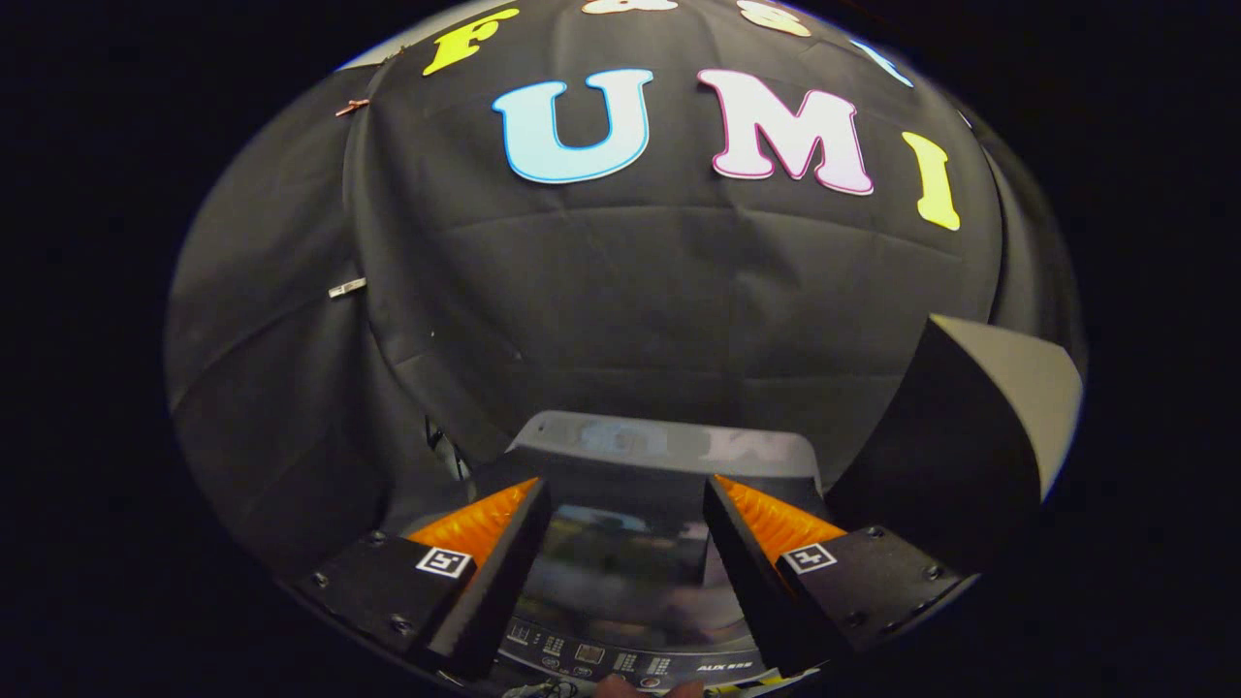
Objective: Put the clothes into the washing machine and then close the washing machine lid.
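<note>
Washer point(669, 456) under gripper point(625, 523), lid point(620, 572) down.
Fingers point(504, 562) spread apart, holding nothing, above the glossy lid; control panel point(620, 661) nearest the camera. Contents hidden.

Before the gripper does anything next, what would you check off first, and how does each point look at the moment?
1. Gripper fingers apart: ok, open with a wide gap.
2. Nothing held between the fingers: ok, only the lid shows through the gap.
3. Washing machine lid position: appears down, a glossy surface under the fingers; not ok if clothes must still go in.
4. Clothes located: cannot tell.
5. Control panel free of the fingers: ok, it lies below them, untouched.
6. Dark box beside the machine out of the way: ok, off to the side.
</note>
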`<state>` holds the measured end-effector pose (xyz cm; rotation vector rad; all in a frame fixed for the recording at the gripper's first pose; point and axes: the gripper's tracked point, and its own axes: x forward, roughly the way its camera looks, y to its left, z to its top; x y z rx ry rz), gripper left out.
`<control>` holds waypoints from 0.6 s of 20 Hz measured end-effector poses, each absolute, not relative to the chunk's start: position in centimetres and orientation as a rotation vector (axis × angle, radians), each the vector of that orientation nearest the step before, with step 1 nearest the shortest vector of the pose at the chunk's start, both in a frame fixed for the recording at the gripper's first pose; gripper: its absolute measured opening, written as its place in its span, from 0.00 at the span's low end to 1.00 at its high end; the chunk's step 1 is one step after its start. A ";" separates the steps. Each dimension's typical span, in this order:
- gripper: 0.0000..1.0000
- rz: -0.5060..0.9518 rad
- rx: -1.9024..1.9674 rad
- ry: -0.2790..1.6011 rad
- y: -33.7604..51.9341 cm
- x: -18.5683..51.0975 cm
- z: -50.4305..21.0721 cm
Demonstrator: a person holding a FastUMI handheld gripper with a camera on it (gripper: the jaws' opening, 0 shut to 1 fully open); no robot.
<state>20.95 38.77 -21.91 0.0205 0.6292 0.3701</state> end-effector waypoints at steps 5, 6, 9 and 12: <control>1.00 0.397 0.019 0.619 38.9 17.3 -23.5; 1.00 0.402 0.011 0.615 38.8 17.0 -23.5; 1.00 0.411 0.007 0.597 38.6 16.2 -23.1; 1.00 0.419 -0.016 0.562 38.4 15.7 -22.4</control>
